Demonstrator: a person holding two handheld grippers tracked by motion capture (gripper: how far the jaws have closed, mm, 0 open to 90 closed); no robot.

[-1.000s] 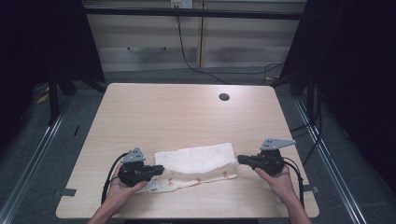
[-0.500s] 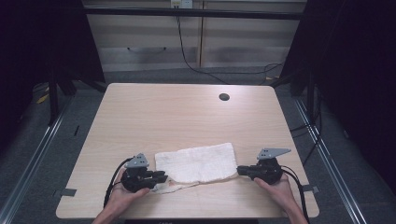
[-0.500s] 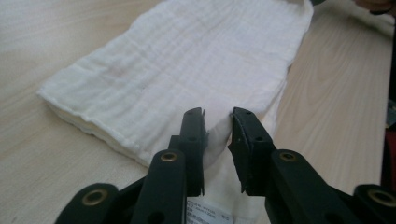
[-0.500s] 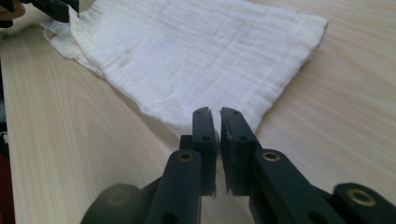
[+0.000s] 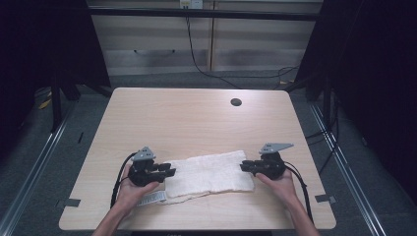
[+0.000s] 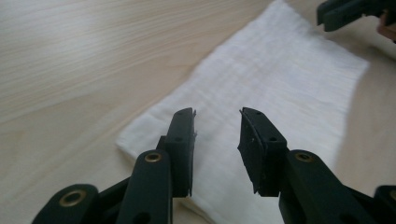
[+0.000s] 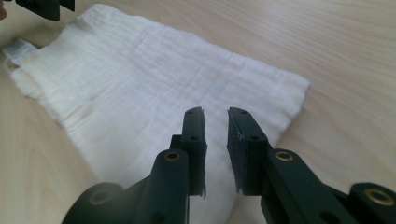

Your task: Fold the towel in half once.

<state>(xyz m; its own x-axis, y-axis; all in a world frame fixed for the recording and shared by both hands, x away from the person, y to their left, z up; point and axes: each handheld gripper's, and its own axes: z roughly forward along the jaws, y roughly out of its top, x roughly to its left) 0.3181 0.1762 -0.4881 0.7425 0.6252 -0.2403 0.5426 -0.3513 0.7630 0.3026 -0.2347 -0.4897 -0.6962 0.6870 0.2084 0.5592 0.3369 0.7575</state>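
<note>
Where the person's forearms come in at the near edge of the table [image 5: 196, 113], each hand carries a gripper at one end of a folded white towel [image 5: 209, 173]. The left gripper [image 5: 169, 171] sits at the towel's nine o'clock end, its jaws pointing toward three o'clock along the cloth. In the left gripper view its jaws stand a moderate gap apart above the towel [image 6: 280, 93], with nothing pinched between the pads; they have just been opening. A small white label [image 5: 151, 198] sticks out from under the towel at about seven o'clock, just beside the left hand [image 5: 132, 191].

The right gripper [image 5: 245, 167] lies at the towel's three o'clock end, pointing toward nine o'clock. In the right gripper view its jaws show a narrower gap, hanging over the cloth [image 7: 140, 79] without pressing on it; they too have just been opening. The towel lies flat on the light wooden tabletop, in the near half, its long side running from nine to three o'clock.

Farther off, toward one o'clock from the towel, a round dark cable hole [image 5: 236, 102] sits in the tabletop near the far edge. Beyond the table stands a pale cabinet [image 5: 157, 44] with a black cable [image 5: 194, 54] hanging in front of it.
</note>
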